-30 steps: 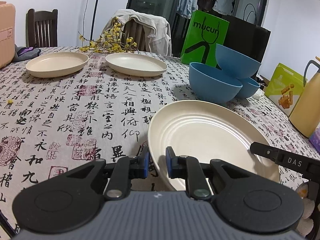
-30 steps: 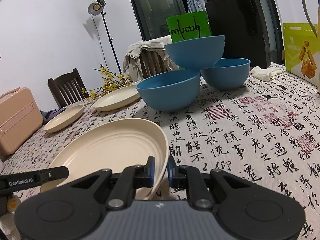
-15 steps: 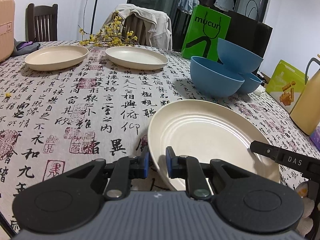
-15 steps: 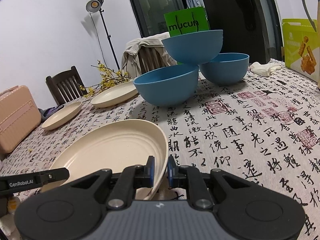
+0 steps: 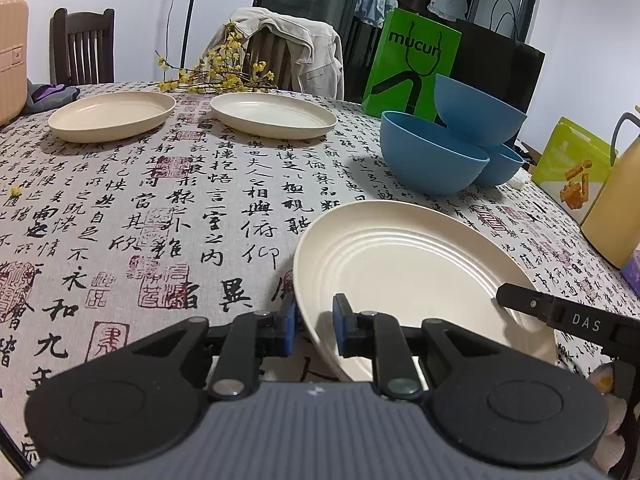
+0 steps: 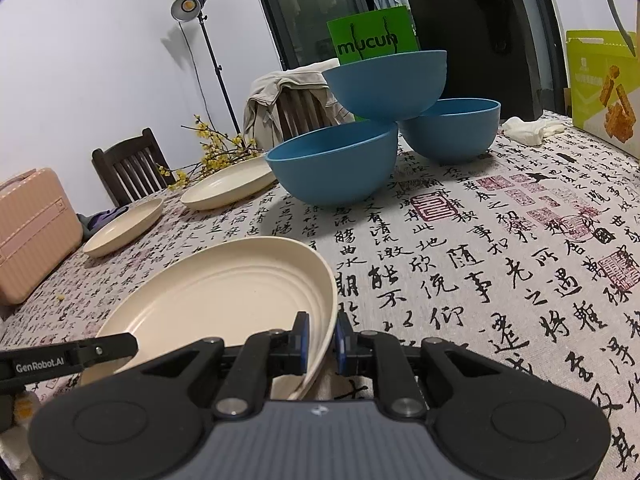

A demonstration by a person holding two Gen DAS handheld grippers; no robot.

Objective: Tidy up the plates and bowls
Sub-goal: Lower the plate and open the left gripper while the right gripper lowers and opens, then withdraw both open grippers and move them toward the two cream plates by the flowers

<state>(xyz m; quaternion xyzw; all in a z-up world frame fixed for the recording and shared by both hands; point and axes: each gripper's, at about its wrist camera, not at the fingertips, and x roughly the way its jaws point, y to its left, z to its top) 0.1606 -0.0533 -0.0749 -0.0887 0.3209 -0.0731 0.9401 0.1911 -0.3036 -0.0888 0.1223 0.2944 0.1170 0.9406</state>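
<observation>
The bench point(image 5: 168, 208), under its cloth with black writing, is carrying everything I am looking at. In my left view I am seeing the yellow jug point(image 5: 612, 208) at the right edge; my right view is not showing its body, but it is showing a lamp on a stand point(image 6: 190, 4) and more of the pink case point(image 6: 32, 236). Three blue bowls point(image 6: 340, 168) are standing together, one sitting on the rims of the other two. Two cream plates point(image 5: 112, 116) are lying flat at the far side. I am holding the nearest cream plate point(image 5: 400, 268) from both sides, tilted: my left hand-held gripper point(image 5: 314, 322) is clamped on its left rim, and my right hand-held gripper point(image 6: 322, 338) is clamped on its right rim.
</observation>
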